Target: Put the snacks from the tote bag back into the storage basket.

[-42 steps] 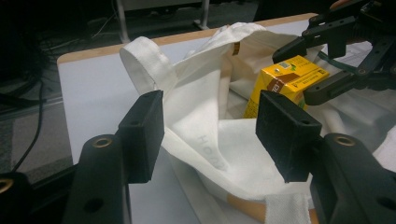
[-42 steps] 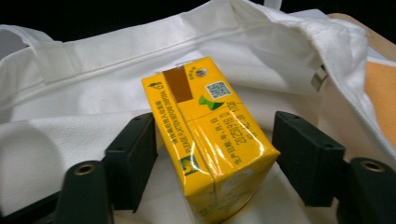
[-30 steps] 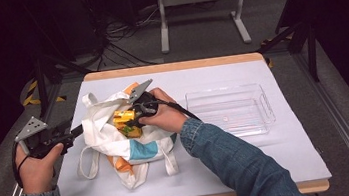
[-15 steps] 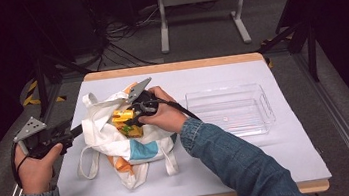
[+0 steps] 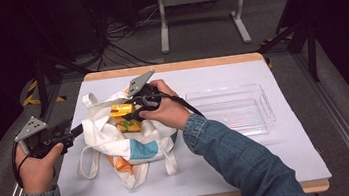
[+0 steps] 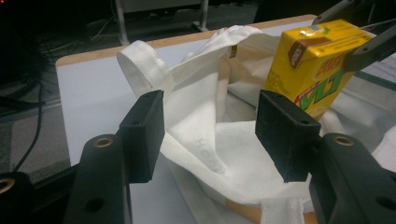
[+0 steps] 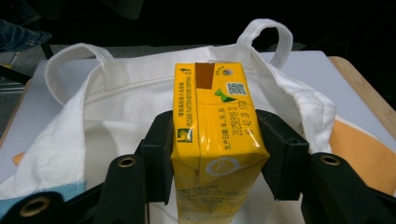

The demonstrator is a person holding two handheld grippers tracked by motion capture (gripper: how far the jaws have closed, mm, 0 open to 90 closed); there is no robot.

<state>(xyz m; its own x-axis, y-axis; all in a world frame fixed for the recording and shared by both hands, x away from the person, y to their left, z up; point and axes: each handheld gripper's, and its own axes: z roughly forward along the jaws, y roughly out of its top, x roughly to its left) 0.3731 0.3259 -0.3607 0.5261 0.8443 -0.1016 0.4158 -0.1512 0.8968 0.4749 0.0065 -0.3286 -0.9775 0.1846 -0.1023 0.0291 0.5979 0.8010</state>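
At the table's 9 o'clock edge the left gripper (image 5: 73, 131) has its jaws apart around the bag (image 5: 118, 145)'s rim; in the left gripper view the cloth lies slack between the pads (image 6: 144, 130), and I can't tell if either pad presses it. It seems there to keep the mouth open. Toward 11 o'clock of the table's middle, the right gripper (image 5: 131, 114) is clamped on the carton (image 5: 122, 109), one pad on each narrow side, as the right gripper view shows (image 7: 215, 140). The carton sits just above the bag's mouth, its long axis running along the jaws and away from the hand, toward 9 o'clock. The tray (image 5: 229, 109) lies at 3 o'clock from the carton, well apart, on the right hand's own side. So the likely next move is a carry to 3 o'clock once the carton clears the rim.
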